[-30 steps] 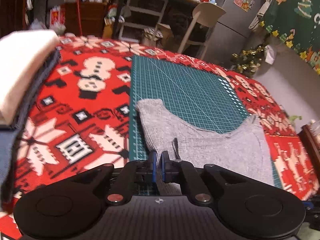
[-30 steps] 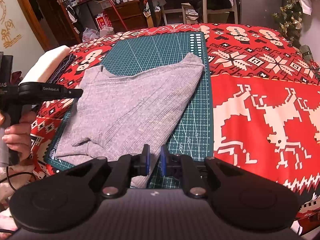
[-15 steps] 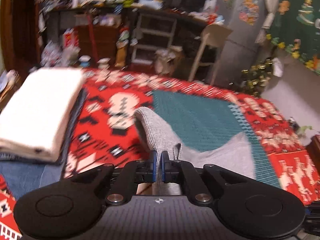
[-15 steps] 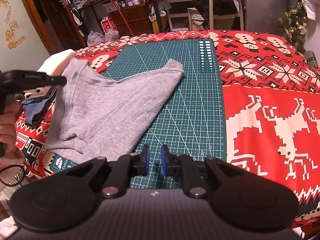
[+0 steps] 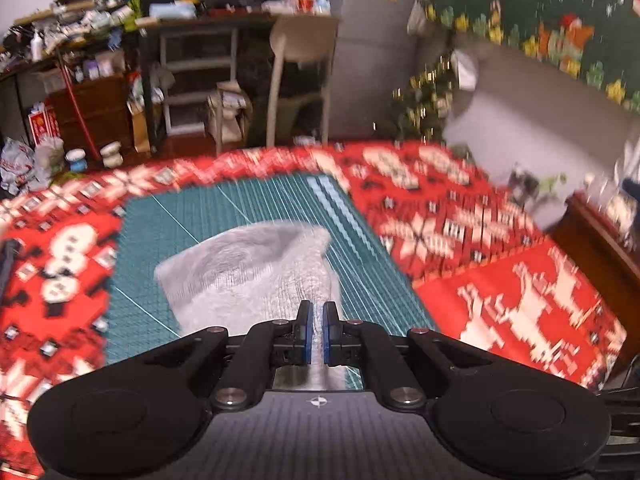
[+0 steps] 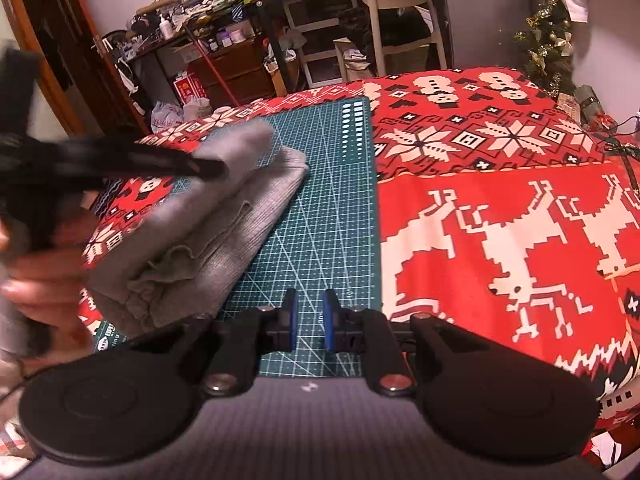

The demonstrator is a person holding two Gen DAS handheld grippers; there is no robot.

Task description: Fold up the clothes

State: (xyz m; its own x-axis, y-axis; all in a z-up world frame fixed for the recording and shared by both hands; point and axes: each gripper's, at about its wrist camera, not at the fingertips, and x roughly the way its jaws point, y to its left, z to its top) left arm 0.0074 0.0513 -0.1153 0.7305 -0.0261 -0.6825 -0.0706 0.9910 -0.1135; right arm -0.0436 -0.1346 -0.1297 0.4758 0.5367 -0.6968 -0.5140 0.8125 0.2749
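One grey garment (image 5: 256, 268) pinched in left gripper (image 5: 315, 316), folded over mat (image 6: 328, 208); right gripper (image 6: 308, 312) slightly parted, empty

Left tool: the black two-finger tool with blue pads (image 5: 315, 332) points forward and down; its jaws are closed nearly together, pinching a strip of grey ribbed knit fabric (image 5: 256, 272) that runs up between the pads.
Left tool, seen from the right wrist view: it (image 6: 208, 168) reaches in from the left edge as a blurred black bar, its tip against the raised grey fabric.
Left hand: the person's bare hand (image 6: 44, 276) wraps the black handle at the left edge, fingers curled, blurred.
Right tool: the matching black tool with blue pads (image 6: 310, 320) points forward and down, its jaws a narrow gap apart with nothing between them.
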